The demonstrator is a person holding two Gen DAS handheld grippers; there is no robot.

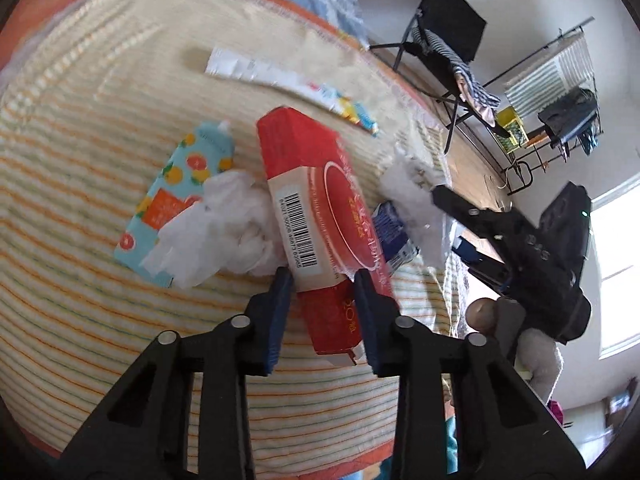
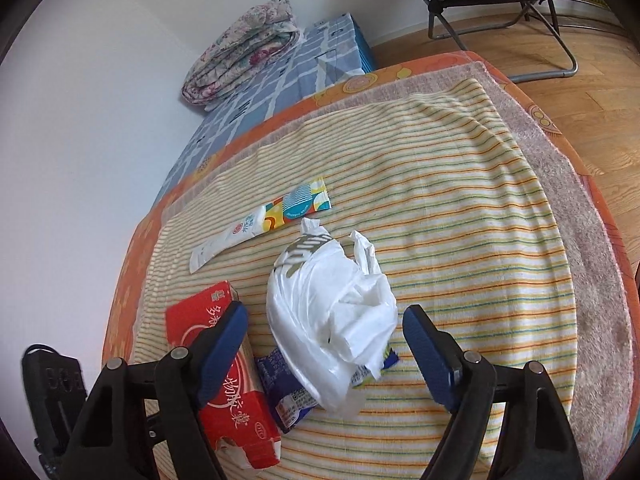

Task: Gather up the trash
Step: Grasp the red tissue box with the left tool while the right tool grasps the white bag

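My left gripper [image 1: 323, 278] is shut on a red carton box [image 1: 320, 208], held tilted above the striped towel [image 1: 100, 160]; the box also shows in the right wrist view [image 2: 236, 384]. My right gripper [image 2: 324, 320] is open, its jaws either side of a white plastic bag [image 2: 332, 320]; the bag also shows in the left wrist view [image 1: 416, 200]. A dark blue wrapper [image 2: 288, 388] lies under the bag. Crumpled white tissue [image 1: 216, 228], a teal fruit-print packet [image 1: 176, 196] and a long white wrapper [image 1: 280, 80] lie on the towel.
The towel lies on an orange mat [image 2: 600, 208] on a wooden floor [image 2: 580, 92]. A blue checked mattress with a folded quilt [image 2: 244, 52] is at the back. A folding chair [image 1: 444, 40] and a drying rack [image 1: 560, 92] stand beyond.
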